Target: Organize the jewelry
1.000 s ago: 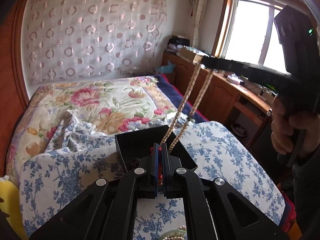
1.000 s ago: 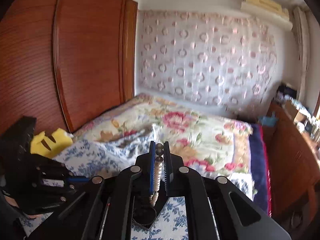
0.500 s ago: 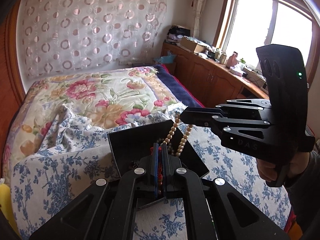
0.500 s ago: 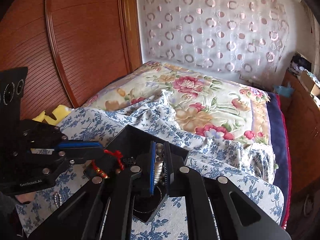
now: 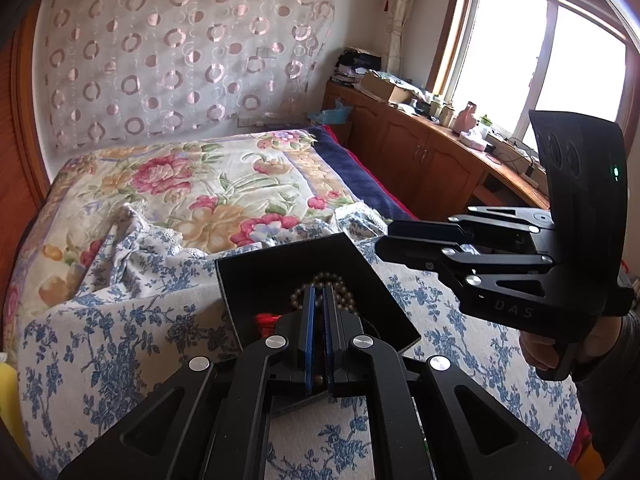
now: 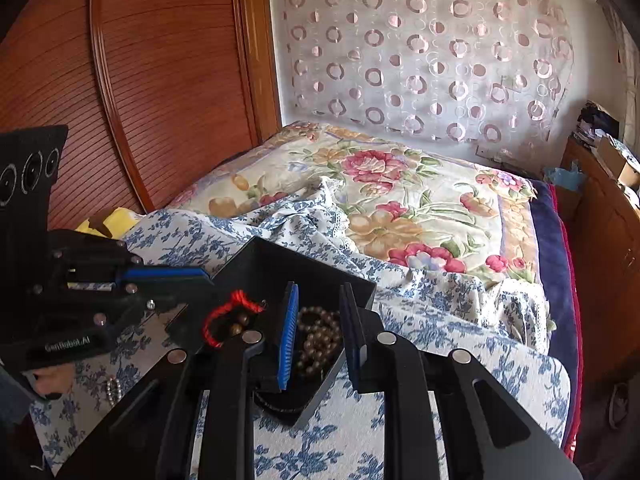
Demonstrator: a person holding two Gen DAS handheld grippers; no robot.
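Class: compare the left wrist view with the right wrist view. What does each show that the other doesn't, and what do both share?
Left wrist only: the window and the cabinets below it. Right wrist only: the wooden wardrobe, a bracelet on the cloth, and the right gripper, jaws opening above the beads. Both: the black box, beads, red cord, floral bed, curtain.

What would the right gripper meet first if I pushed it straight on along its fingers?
Most likely the brown bead necklace heaped in the black box: it lies right between the right gripper's opening jaws, untouched by them. The box floor would come just after, though depth is hard to judge here.
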